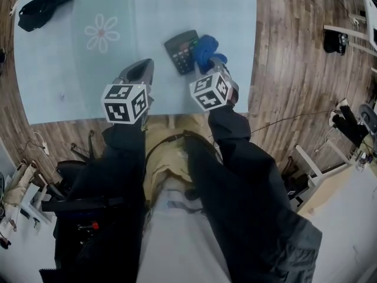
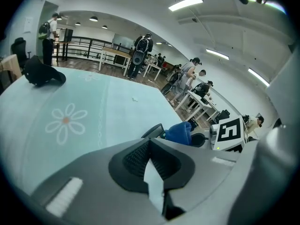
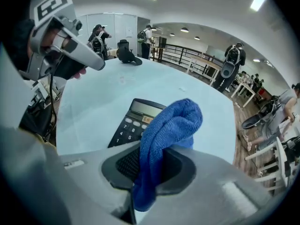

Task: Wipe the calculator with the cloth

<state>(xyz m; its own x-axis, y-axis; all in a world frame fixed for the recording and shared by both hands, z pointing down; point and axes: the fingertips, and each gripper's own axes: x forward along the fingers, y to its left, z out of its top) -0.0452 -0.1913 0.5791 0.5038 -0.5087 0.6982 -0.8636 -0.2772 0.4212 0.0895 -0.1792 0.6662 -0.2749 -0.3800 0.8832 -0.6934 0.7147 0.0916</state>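
Note:
A dark calculator [image 1: 180, 52] lies on the pale blue table [image 1: 70, 81], keys and screen facing up. My right gripper [image 1: 213, 61] hovers just to its right, shut on a blue cloth [image 1: 205, 47] that bulges out past the jaws. In the right gripper view the cloth [image 3: 171, 123] hangs over the calculator's [image 3: 132, 122] near right corner and hides part of it. My left gripper [image 1: 140, 67] is left of the calculator, near the table's front edge, jaws closed with nothing in them. From the left gripper view, the calculator [image 2: 153, 131] and cloth [image 2: 181, 132] peek over the jaws.
A black pouch-like object [image 1: 44, 6] rests at the table's far left corner, and a flower print [image 1: 101, 32] marks the tabletop. Wooden floor with cables and white furniture [image 1: 347, 34] lies to the right. Several people stand in the room behind [image 2: 140, 50].

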